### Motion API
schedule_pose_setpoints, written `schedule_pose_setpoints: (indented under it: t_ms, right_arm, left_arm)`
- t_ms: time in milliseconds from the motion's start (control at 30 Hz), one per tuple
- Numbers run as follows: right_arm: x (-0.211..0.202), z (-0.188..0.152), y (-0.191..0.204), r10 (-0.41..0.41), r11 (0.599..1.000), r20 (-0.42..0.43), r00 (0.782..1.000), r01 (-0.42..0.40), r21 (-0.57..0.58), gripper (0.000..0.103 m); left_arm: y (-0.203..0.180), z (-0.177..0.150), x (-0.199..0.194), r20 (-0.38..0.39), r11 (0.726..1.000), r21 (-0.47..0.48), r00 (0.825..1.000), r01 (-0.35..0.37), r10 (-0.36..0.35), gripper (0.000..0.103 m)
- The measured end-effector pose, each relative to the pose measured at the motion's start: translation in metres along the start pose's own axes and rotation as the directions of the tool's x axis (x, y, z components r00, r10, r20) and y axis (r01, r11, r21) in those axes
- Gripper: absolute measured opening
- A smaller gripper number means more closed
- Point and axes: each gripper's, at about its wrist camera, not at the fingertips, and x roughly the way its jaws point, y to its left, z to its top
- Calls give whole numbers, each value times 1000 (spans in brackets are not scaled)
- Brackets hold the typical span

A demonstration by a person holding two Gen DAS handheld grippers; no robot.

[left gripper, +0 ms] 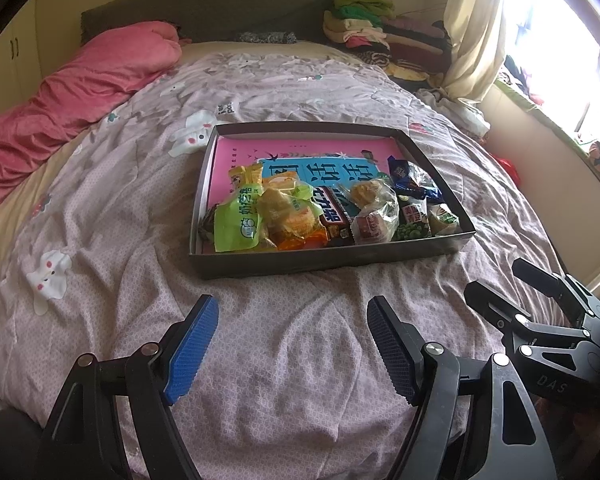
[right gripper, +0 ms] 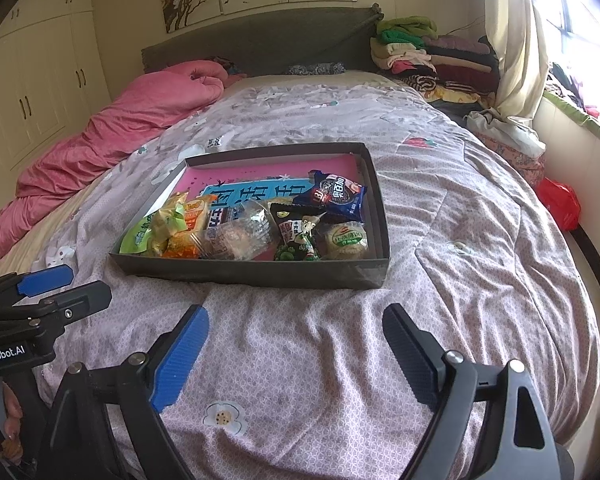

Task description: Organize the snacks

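A shallow dark tray (left gripper: 332, 266) (right gripper: 236, 274) lies on the bed's patterned quilt (left gripper: 284, 360) (right gripper: 460, 280), lined with one pink-and-blue printed sheet (left gripper: 300, 160) (right gripper: 260, 176). All the snacks sit inside it, crowded against its near wall.

Contents, left to right in the left wrist view:
- one green packet (left gripper: 236, 226) (right gripper: 138, 240) at the left end;
- a cluster of yellow and orange wrapped pastries (left gripper: 284, 212) (right gripper: 180, 224), overlapping too much to count exactly;
- one dark chocolate bar (left gripper: 334, 216), partly covered by its neighbours;
- one clear-wrapped cake (left gripper: 374, 210) (right gripper: 236, 240);
- one green pea packet (left gripper: 414, 222) (right gripper: 298, 236);
- one pale round pastry (left gripper: 444, 216) (right gripper: 346, 240) in the near right corner;
- one blue cookie packet (left gripper: 414, 182) (right gripper: 332, 196) behind these, by the right wall.

One pink blanket (left gripper: 72, 100) (right gripper: 112, 128) lies bunched along the bed's left side; one pile of folded clothes (left gripper: 372, 36) (right gripper: 424, 52) stands by the headboard.

Two hand-held grippers hover over the quilt, near the tray's front wall and apart from it. The left hand-held gripper (left gripper: 292, 336) (right gripper: 56, 284) has its jaws spread wide with nothing between them. The right hand-held gripper (right gripper: 296, 344) (left gripper: 500, 284) is likewise spread and holds nothing.
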Motion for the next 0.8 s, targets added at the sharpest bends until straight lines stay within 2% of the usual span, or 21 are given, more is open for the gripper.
schedule_pose_setpoints:
  t_ms: [800]
  right_arm:
    - [1,-1,0,-2,1000,-5,1000,2,-1,90]
  left_arm:
    - [0,0,0,1,1000,1,1000,1,-1,78]
